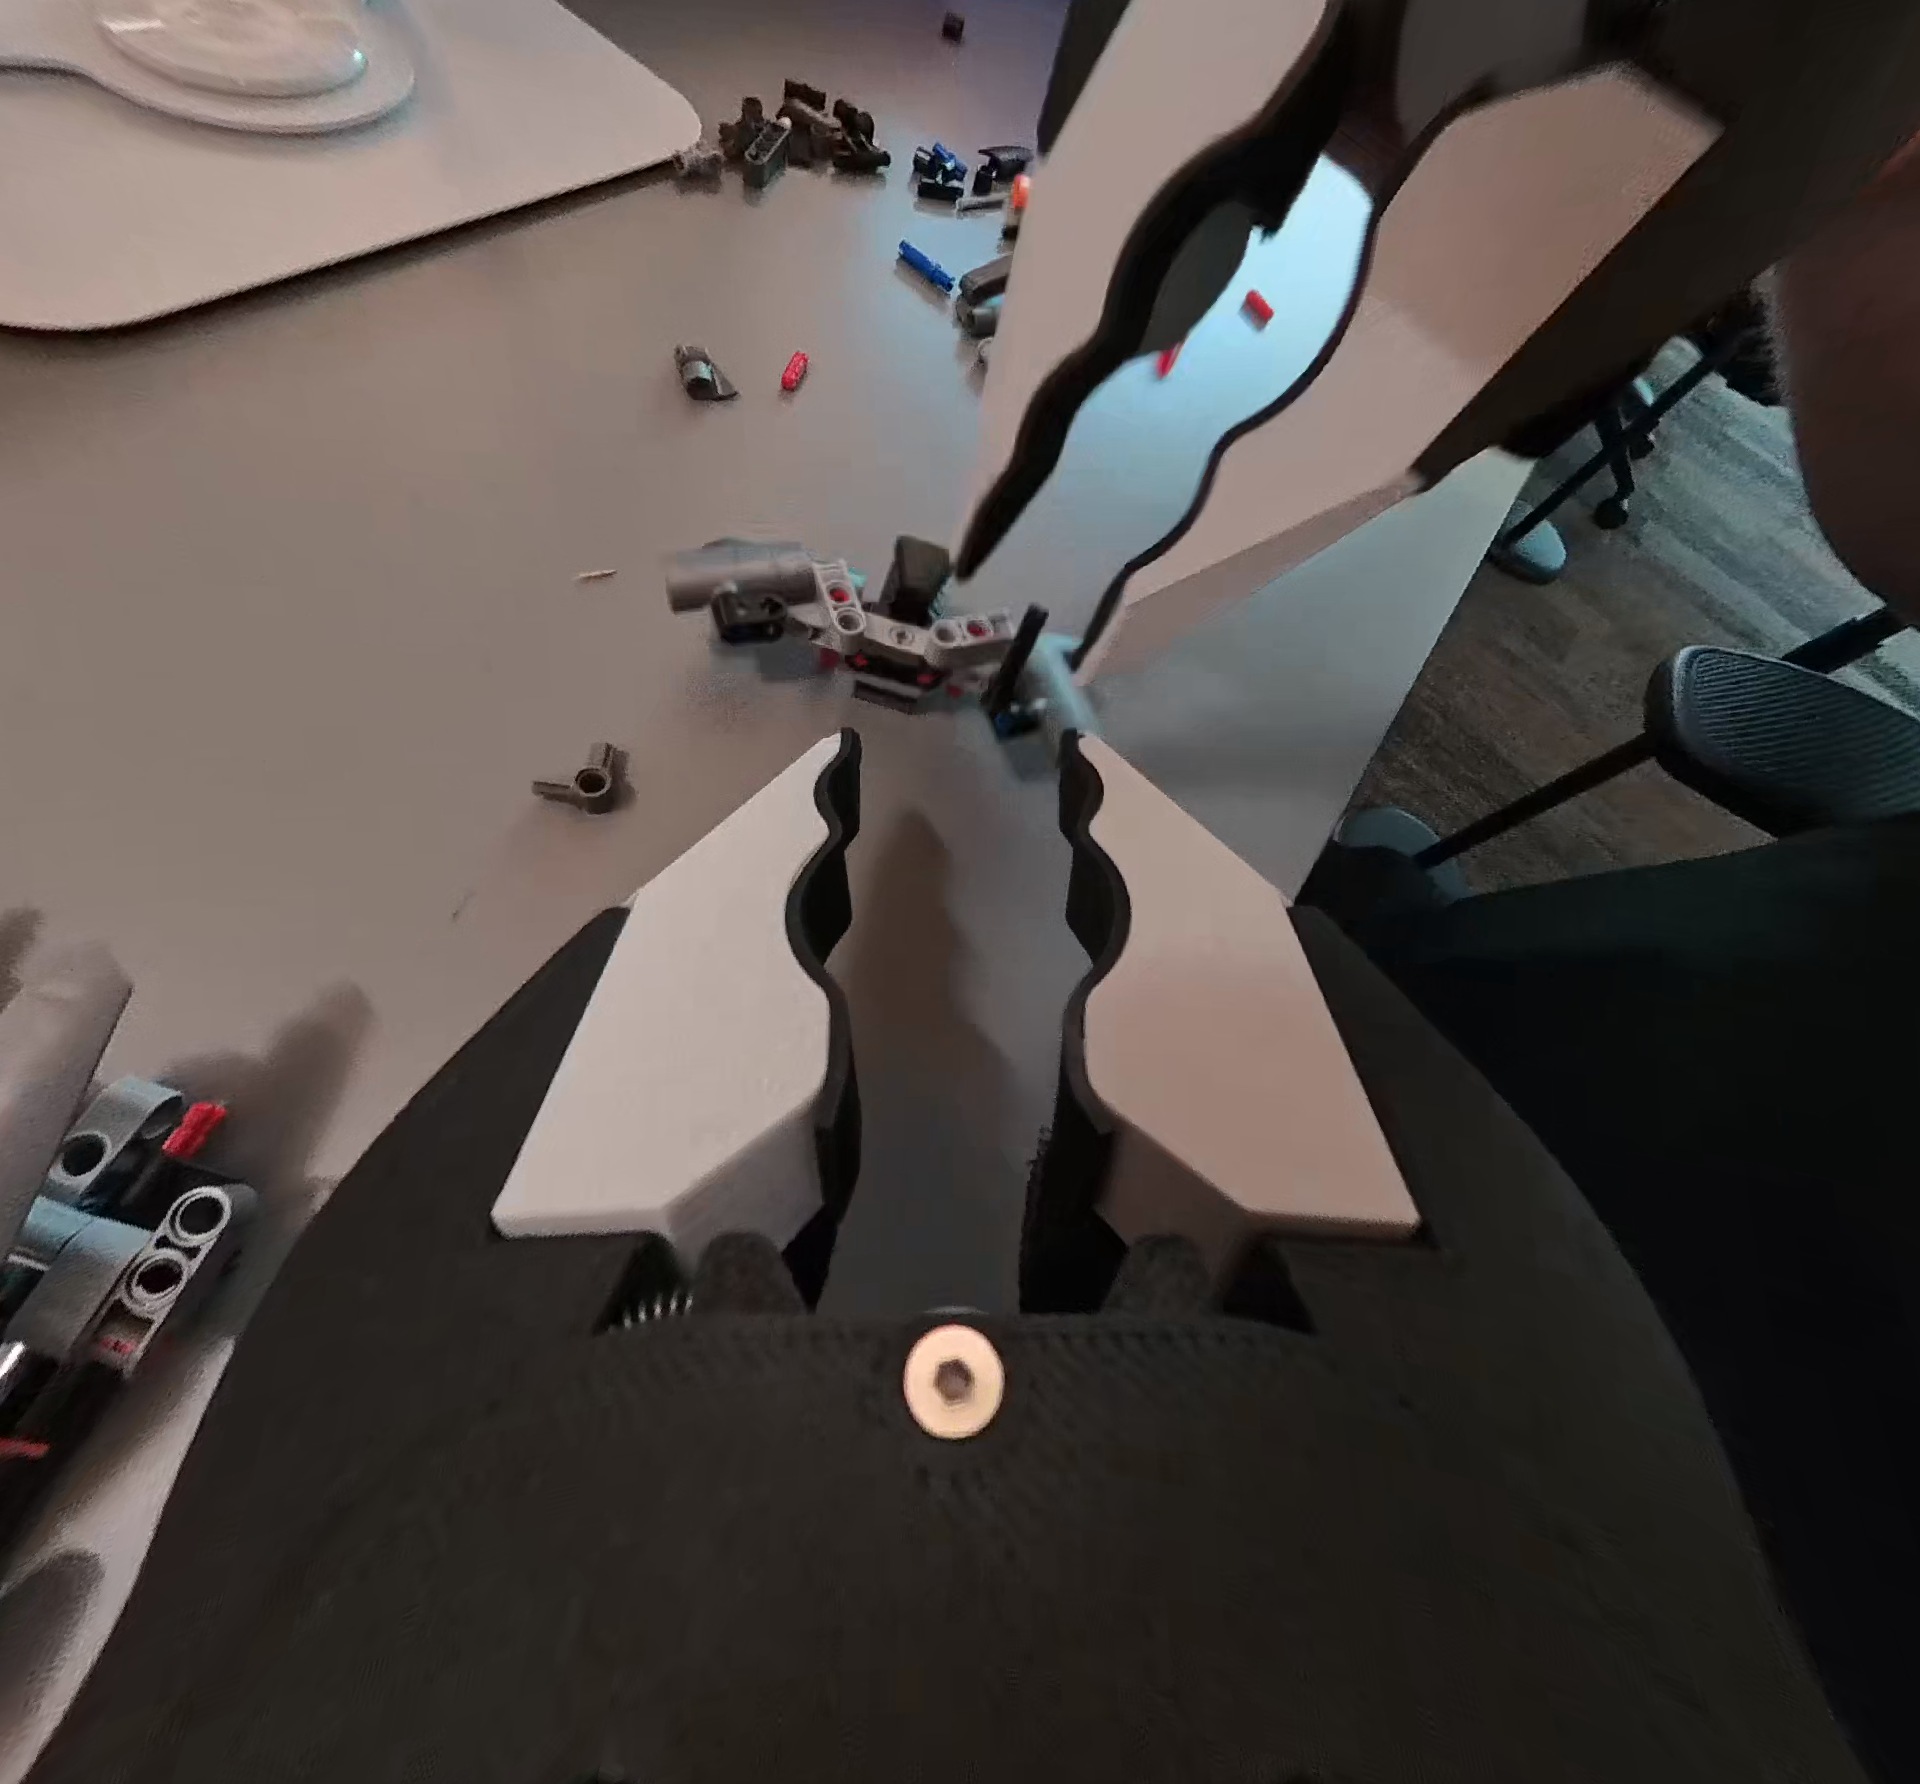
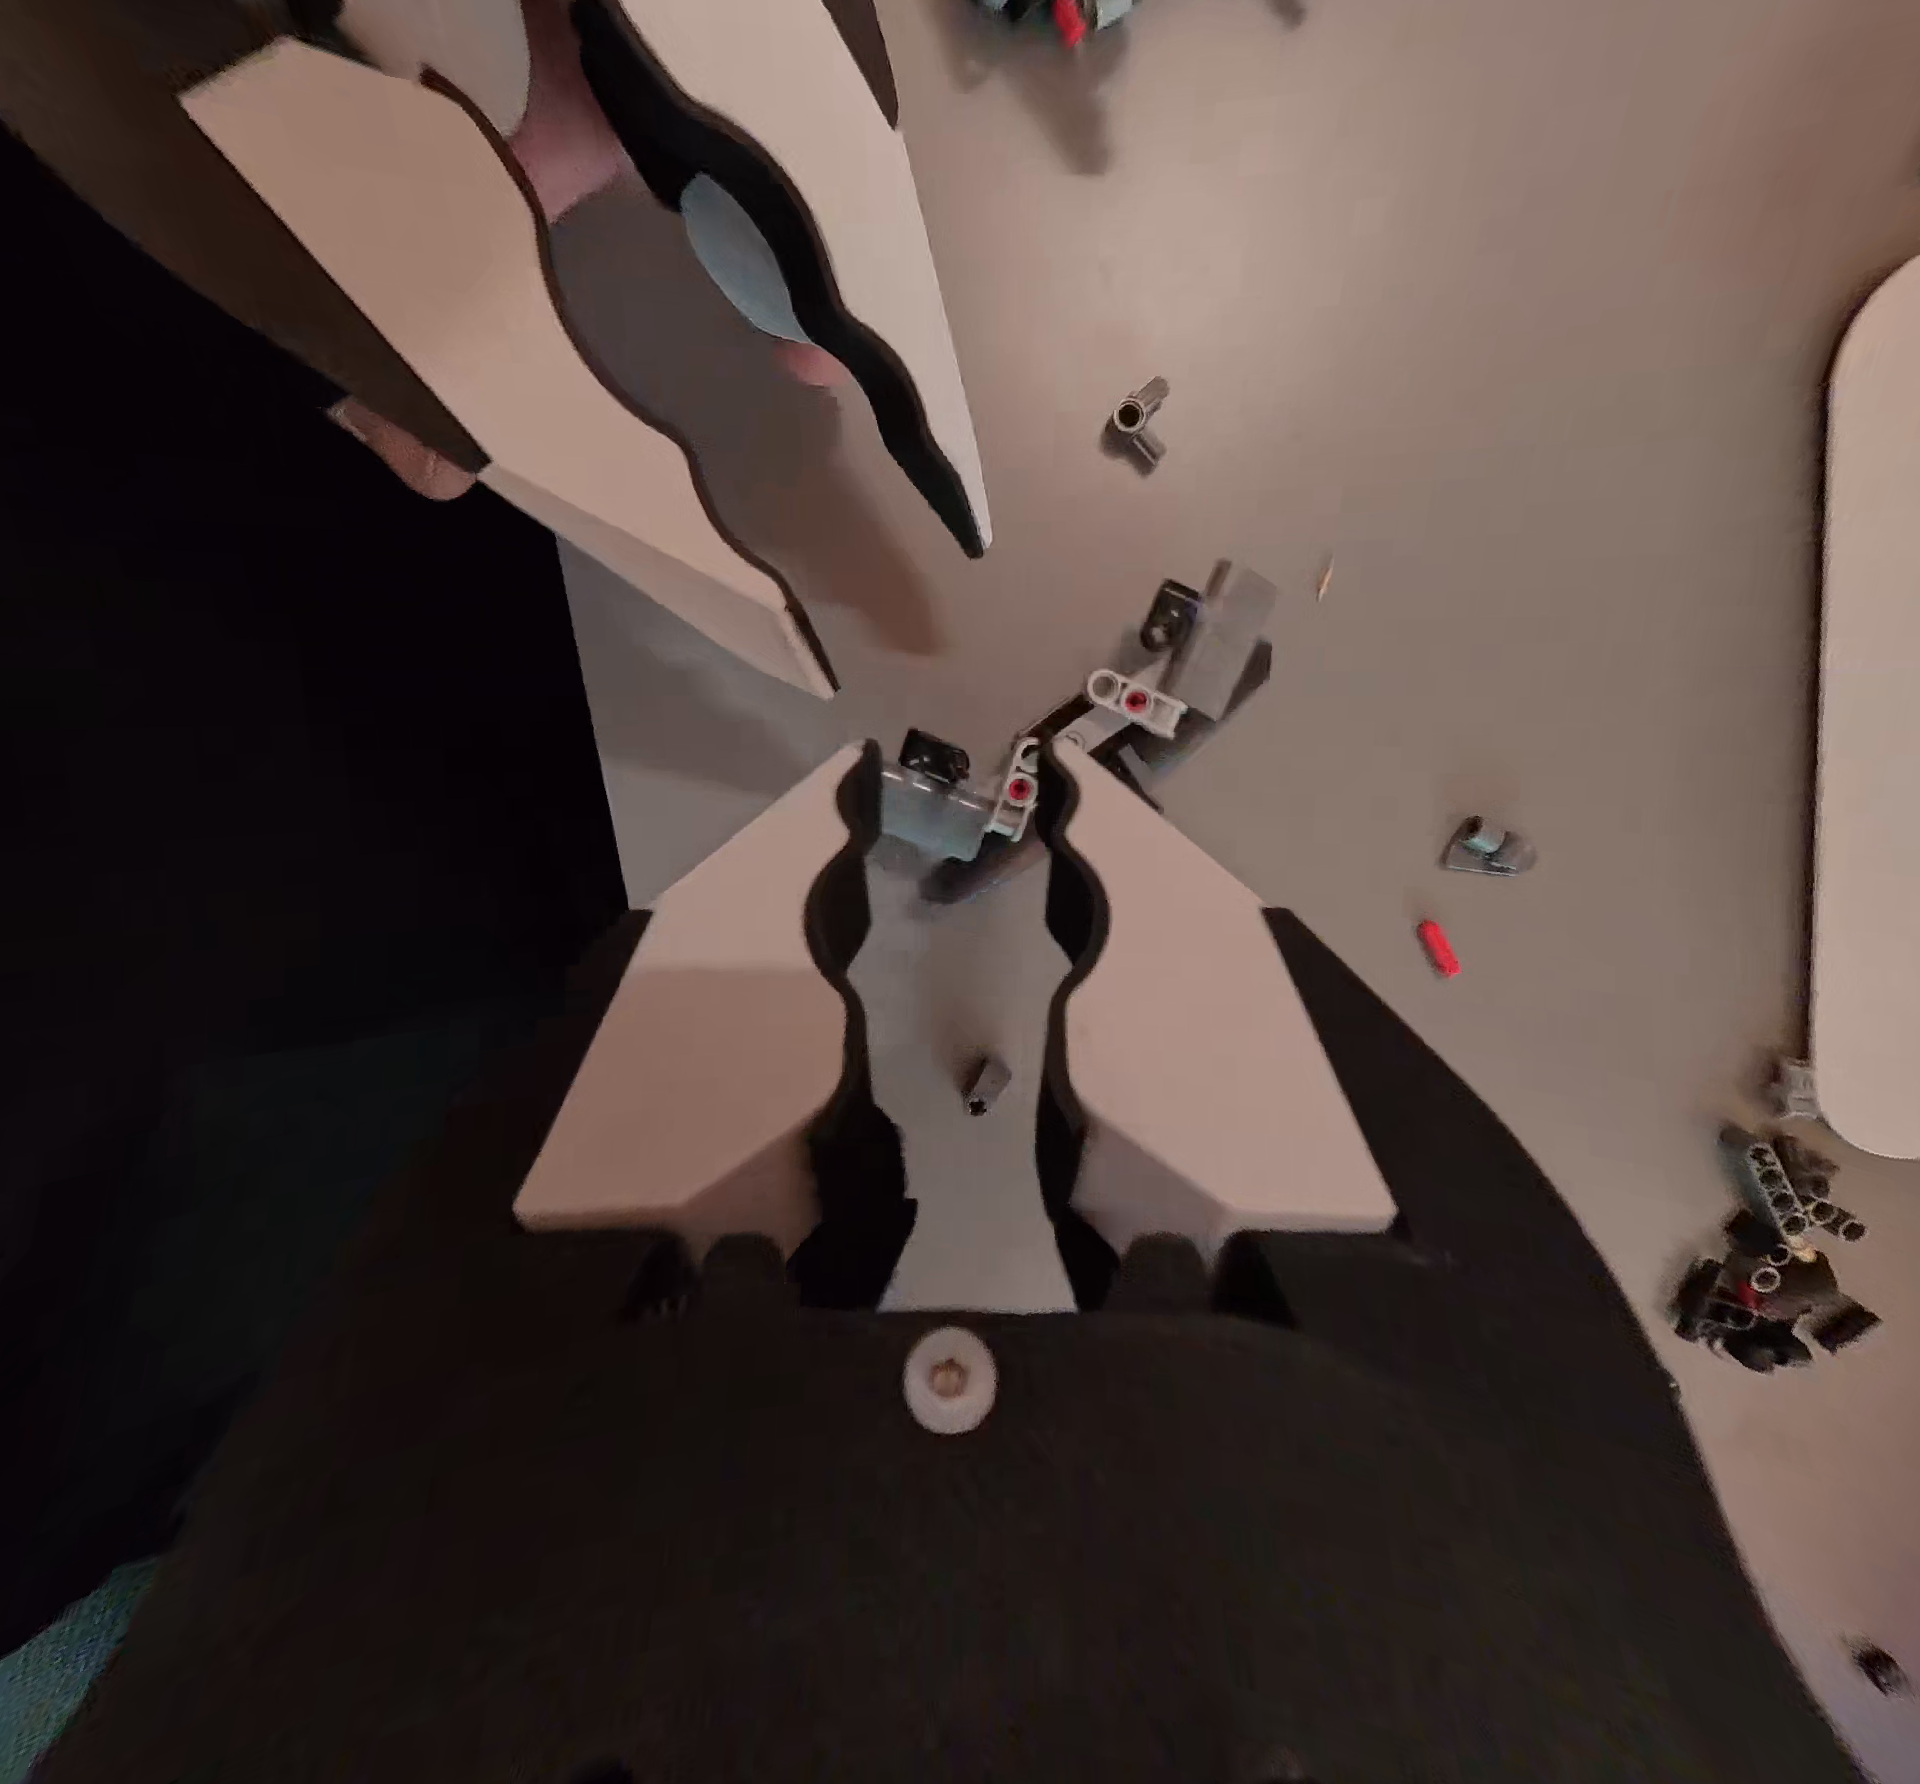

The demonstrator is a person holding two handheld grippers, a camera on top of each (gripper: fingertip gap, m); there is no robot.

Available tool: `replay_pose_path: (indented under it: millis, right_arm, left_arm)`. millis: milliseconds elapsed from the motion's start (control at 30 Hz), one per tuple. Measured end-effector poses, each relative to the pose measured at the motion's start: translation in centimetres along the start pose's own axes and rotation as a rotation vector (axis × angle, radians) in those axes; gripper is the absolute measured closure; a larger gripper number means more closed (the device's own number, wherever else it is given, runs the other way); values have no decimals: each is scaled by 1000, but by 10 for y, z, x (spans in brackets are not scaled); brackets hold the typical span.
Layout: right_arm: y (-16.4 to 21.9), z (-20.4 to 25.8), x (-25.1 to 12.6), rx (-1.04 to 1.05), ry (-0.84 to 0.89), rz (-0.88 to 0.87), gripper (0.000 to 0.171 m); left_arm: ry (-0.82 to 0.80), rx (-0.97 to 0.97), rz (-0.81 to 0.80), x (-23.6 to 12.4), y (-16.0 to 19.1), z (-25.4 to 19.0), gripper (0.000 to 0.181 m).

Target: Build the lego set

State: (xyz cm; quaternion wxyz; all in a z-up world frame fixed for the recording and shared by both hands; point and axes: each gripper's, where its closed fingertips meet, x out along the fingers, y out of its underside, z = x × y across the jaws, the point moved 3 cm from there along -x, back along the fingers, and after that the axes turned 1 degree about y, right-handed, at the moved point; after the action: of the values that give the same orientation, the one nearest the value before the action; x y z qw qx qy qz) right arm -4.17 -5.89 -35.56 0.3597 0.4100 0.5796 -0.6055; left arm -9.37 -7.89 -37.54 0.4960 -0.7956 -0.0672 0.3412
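Note:
A partly built lego assembly (image 1: 831, 617) of grey, white and black beams with red pins lies on the grey table (image 1: 312, 591). My left gripper (image 1: 961, 747) is open and empty, with its tips just short of the assembly. My right gripper (image 2: 961, 758) is open, and its fingertips straddle the near end of the assembly (image 2: 940, 815), a light grey piece with a white beam end. In the left wrist view the right gripper (image 1: 1023, 612) reaches down from the upper right. In the right wrist view the left gripper (image 2: 904, 617) comes in from the upper left.
A grey angle connector (image 1: 587, 778), a red pin (image 1: 795, 371), blue pins (image 1: 925, 264) and a pile of dark pieces (image 1: 800, 139) lie loose. A second assembly (image 1: 125, 1235) sits at the lower left. A white mat (image 1: 416, 207) is at the back left. The table edge and a chair (image 1: 1787, 726) are at the right. Only a small space, under 4 cm, lies between the two pairs of fingers. It is some 12 centimetres from my right tips to the red pin (image 1: 795, 371). Look for it in the right wrist view (image 2: 1439, 952) too.

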Motion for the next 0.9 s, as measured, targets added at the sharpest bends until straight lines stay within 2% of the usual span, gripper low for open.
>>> replay_pose_path:
  millis: [33,133,300,433,533,600,667,767,900]
  right_arm:
    - [0,-1,-5,8,-9,-16,139]
    - [6,-14,-34,55,12,-110,136]
    - [59,-35,-65,191,48,-134,137]
    - [94,-29,-70,256,54,-146,136]
    - [114,-18,-61,281,57,-126,138]
    - [124,-16,-57,306,69,-138,138]
    - [140,-24,-58,352,113,-131,137]
    - [165,-40,-67,408,207,-146,135]
    - [195,-57,-79,457,288,-167,136]
  left_arm:
    - [-12,4,0,0,0,2,144]
    - [-32,25,24,1,3,3,142]
    - [-98,89,48,3,2,9,143]
    - [-203,196,32,-11,-12,19,151]
    - [-215,257,29,-15,-25,25,142]
    - [-183,264,87,-8,-19,31,129]
    - [-152,264,153,1,-8,34,125]
    - [-120,261,156,10,-2,29,138]
    - [-106,239,126,11,-2,18,141]
